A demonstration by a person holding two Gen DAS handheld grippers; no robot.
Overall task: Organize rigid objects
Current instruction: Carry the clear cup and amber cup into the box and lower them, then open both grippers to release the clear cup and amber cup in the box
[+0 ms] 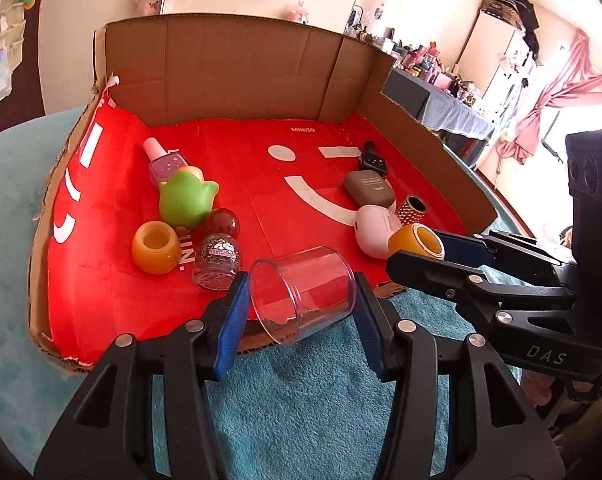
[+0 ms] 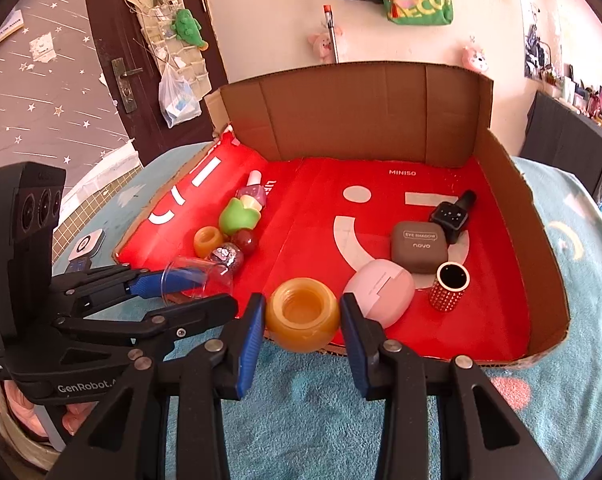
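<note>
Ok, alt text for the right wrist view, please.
The right tool grips an amber round jar at the near edge of a red-lined cardboard tray. Beside it, the left tool holds a clear cup; small cosmetics lie scattered in the tray.

In the left wrist view, the cardboard tray (image 1: 237, 80) fills the centre. A bottle (image 1: 163, 162), figurine (image 1: 185, 200) and globe (image 1: 217, 260) cluster left; a watch (image 1: 373, 160), case (image 1: 369, 190) and studded cylinder (image 1: 412, 210) lie right.

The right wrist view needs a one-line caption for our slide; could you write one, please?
Right gripper holds an amber jar at the red tray's front edge.
</note>
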